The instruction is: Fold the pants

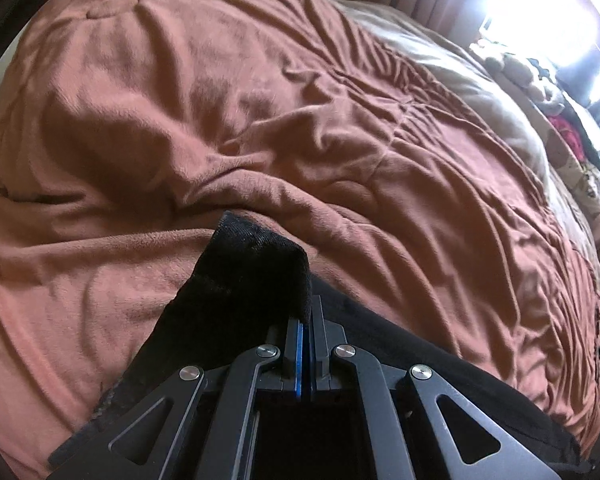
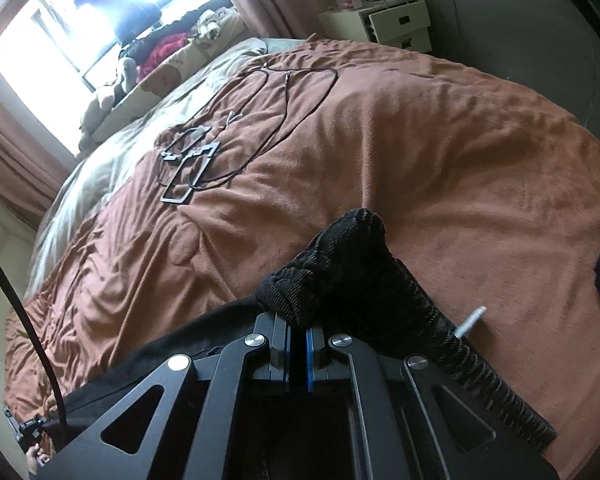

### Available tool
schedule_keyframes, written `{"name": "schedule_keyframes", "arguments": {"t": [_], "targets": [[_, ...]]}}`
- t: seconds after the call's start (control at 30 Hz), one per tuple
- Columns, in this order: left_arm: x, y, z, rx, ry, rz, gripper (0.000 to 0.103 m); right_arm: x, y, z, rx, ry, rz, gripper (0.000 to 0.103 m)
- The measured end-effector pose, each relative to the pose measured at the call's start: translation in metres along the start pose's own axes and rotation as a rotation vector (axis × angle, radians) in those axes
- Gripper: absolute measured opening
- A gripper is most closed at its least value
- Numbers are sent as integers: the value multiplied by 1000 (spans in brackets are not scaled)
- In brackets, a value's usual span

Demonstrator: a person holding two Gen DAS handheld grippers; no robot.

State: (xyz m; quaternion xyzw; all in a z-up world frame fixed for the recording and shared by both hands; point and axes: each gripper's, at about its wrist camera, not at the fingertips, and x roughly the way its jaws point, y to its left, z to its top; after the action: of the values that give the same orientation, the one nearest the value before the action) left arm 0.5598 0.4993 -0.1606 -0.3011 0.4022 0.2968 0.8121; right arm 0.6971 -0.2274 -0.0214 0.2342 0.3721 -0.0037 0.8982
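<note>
Both pairs of fingers are pinched tight on black cloth. On the left gripper [image 1: 305, 320] the blue-lined pads are pressed nearly together, with a bunched corner of the black pants [image 1: 256, 268] rising out from between them. The right gripper [image 2: 299, 330] holds the same way, its jaws narrow and clamped on a ribbed, knitted stretch of the pants [image 2: 340, 256] that looks like the waistband; a white drawstring tip [image 2: 470, 322] pokes out beside it. From each grip the dark fabric falls back under the gripper bodies, toward the near edge of the bed, lifted off the rust-brown blanket [image 1: 220, 120] that covers most of the mattress.

Farther across the bed, toward its far side, a tangle of thin black cables [image 2: 268, 120] and a flat grey frame-like piece [image 2: 188, 176] lie on the blanket, well apart from the pants. A pale sheet [image 2: 112, 152] shows along the edge nearest the window, where stuffed toys [image 2: 108, 96] and a red garment [image 2: 168, 48] sit on the sill.

As for containers, a small white drawer unit [image 2: 396, 24] stands past the far corner of the bed, drawers closed, with some small white items on top that I cannot make out.
</note>
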Motion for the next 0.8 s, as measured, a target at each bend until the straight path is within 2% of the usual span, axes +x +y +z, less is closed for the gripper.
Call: {"name": "schedule_keyframes", "arguments": {"t": [0.13,0.23,0.3,0.37,0.43,0.47,0.53,0.57,0.6,0.73,0.8], "targets": [[7,-1,4,-8,-3,15,2,13,8,3,-6,-1,-16,2],[16,-4,8,-9,18,22,2,26,13,5,-17,2,-34,2],[27,-8,8,10,59,14,3,39,17,5,-47,28,-70,2],[29,-8,6,12,78,0,8,45,22,3,-79,47,-94,4],[26,-7,5,10,72,-42,18,39,31,0,-125,31,-99,8],[25,-7,5,15,69,-53,24,34,35,-3,-156,26,-97,13],[19,-6,5,26,55,-65,26,22,40,-6,-196,9,-50,39],[18,-6,4,26,53,-74,26,13,43,-8,-214,-13,-29,60],[16,-5,4,22,53,-80,26,4,44,-10,-227,-34,-26,67],[16,-4,9,4,59,-114,26,-17,57,-19,-286,-59,42,67],[18,-4,11,-4,66,-109,26,-21,73,-29,-359,-47,76,67]]}}
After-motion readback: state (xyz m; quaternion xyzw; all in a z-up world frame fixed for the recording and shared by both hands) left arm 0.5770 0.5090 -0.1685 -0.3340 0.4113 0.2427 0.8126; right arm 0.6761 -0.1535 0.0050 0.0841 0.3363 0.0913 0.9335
